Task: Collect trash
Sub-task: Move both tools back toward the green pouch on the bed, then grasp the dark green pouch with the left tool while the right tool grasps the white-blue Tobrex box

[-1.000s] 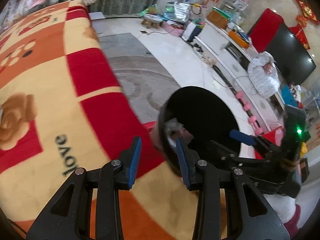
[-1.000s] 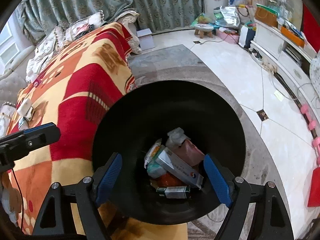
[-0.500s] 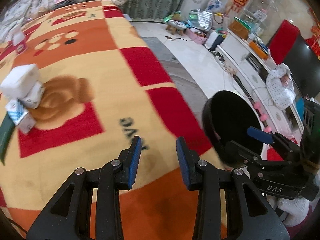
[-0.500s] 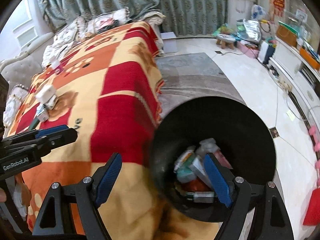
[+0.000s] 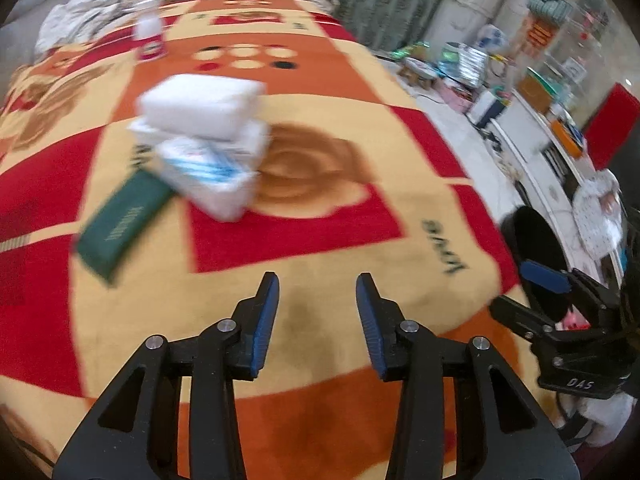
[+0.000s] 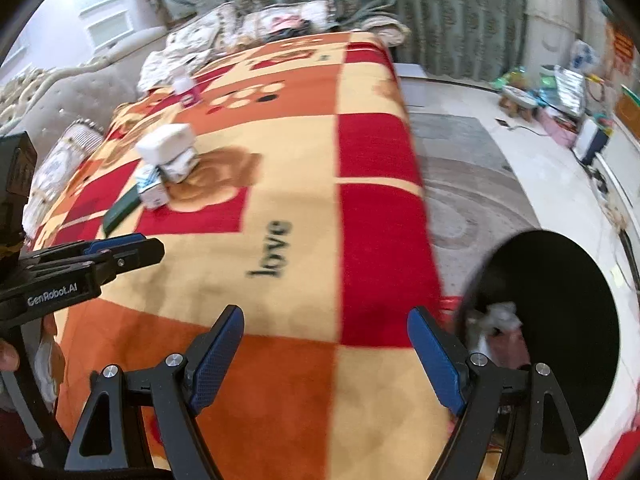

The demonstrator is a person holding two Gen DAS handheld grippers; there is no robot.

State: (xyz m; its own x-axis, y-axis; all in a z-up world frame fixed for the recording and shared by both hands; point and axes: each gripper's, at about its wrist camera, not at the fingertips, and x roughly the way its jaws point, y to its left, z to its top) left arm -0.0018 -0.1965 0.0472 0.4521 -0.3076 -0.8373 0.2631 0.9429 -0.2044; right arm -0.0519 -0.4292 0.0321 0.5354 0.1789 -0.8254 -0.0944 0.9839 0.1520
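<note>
A pile of white cartons (image 5: 200, 116) (image 6: 168, 146) lies on the red, orange and cream blanket (image 5: 320, 220) (image 6: 288, 160). A flat green box (image 5: 120, 228) (image 6: 120, 212) rests against it, and a small bottle (image 5: 150, 40) (image 6: 186, 88) stands farther back. My left gripper (image 5: 317, 284) hovers over bare blanket short of the pile, its jaws opening with nothing between them. My right gripper (image 6: 326, 316) is open and empty over the blanket's near edge. The black bin (image 6: 560, 320) (image 5: 536, 256) stands on the floor to the right, with trash (image 6: 496, 320) inside.
A grey rug (image 6: 460, 184) and pale tiles lie beyond the blanket's right edge. A white cabinet (image 5: 532, 148) and clutter line the far right wall. Cushions and bedding (image 6: 260, 24) pile up at the blanket's far end. A hand (image 6: 8, 356) shows at the left edge.
Both views have swung left, away from the bin and across the blanket. The carton pile and green box have come into view. The left jaws stand a little wider.
</note>
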